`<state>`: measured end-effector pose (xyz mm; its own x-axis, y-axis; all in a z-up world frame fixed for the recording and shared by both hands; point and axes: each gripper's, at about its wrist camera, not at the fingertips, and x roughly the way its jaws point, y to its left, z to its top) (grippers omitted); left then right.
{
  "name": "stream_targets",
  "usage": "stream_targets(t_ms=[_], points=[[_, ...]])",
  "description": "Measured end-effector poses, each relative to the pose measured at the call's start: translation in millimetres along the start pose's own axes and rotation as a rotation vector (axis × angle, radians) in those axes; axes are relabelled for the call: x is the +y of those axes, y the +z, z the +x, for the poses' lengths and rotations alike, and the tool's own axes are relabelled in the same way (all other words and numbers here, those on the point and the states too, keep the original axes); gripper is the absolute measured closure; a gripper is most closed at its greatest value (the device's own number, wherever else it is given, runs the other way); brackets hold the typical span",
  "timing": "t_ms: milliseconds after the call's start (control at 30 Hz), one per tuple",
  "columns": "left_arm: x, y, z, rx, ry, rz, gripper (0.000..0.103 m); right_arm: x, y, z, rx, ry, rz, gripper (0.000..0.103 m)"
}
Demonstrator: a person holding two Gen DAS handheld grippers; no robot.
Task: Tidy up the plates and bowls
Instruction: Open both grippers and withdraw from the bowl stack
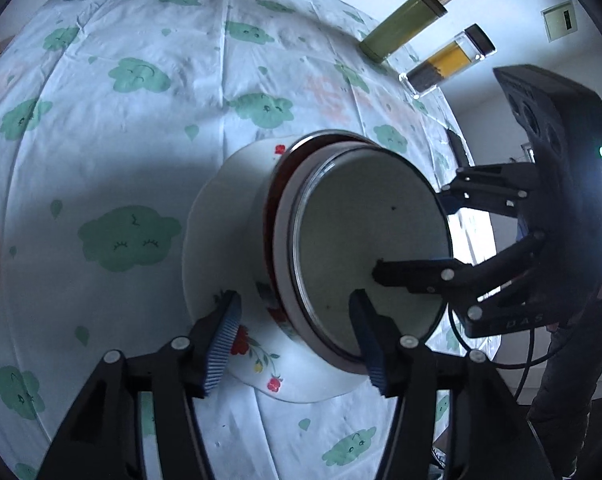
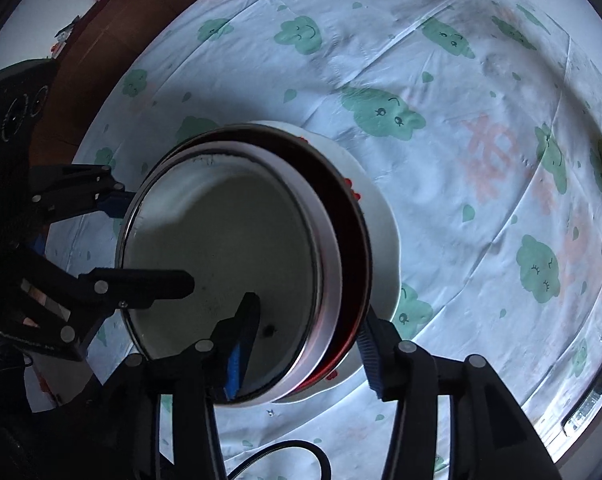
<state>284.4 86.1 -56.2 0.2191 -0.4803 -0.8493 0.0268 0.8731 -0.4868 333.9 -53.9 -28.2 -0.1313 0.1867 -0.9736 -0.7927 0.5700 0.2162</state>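
- Both of my grippers straddle one nested stack, so most of the sorting looks done to me: the bowls already sit inside one another on a plate.
- Nearest, my left gripper [image 1: 297,334] is spread wide, one finger outside the stack wall and the other dipped inside the top bowl [image 1: 365,236]; neither pad presses anything that I can see.
- My right gripper [image 2: 309,336] is likewise parted across the opposite rim, inner finger inside the bowl, outer finger beside the wall; I cannot tell whether the outer pad touches.
- Between my fingers, the pale top bowl nests in a dark red-lined bowl [image 2: 351,216], and that sits in the white flowered bowl [image 1: 247,216].
- Just below my fingertips, the flowered plate [image 1: 261,364] carries the whole stack on the cloud-print tablecloth [image 1: 133,128].
- Beyond my fingertips, the cloth shows no loose plates or bowls; a green canister [image 1: 401,30] and a glass spice jar [image 1: 447,64] stand at the far edge.
- What remains, I judge, is at most squaring or shifting the stack.
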Motion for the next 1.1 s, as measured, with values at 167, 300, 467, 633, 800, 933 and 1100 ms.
stream_targets(t_ms=[167,300,467,633,800,933,1100], points=[[-5,-12,-26,-0.100,0.056,0.020,0.034,1,-12,-29,-0.123,-0.031,0.044,0.043],[-22,-31,-51,-0.271,0.140,0.085,0.030,2,-33,-59,-0.285,-0.067,0.068,0.041],[-55,-59,-61,-0.487,0.300,0.194,0.030,15,-72,-90,-0.618,-0.154,0.093,0.041],[-79,-72,-63,-0.638,0.385,0.243,0.023,37,-114,-95,-0.886,-0.231,0.135,0.041],[-96,-80,-66,-0.758,0.410,0.261,0.013,40,-146,-95,-1.097,-0.296,0.212,0.039],[-102,-81,-62,-0.827,0.401,0.256,0.009,38,-162,-91,-1.194,-0.320,0.255,0.033],[-105,-82,-54,-0.895,0.413,0.273,0.009,32,-176,-89,-1.289,-0.329,0.296,0.033]])
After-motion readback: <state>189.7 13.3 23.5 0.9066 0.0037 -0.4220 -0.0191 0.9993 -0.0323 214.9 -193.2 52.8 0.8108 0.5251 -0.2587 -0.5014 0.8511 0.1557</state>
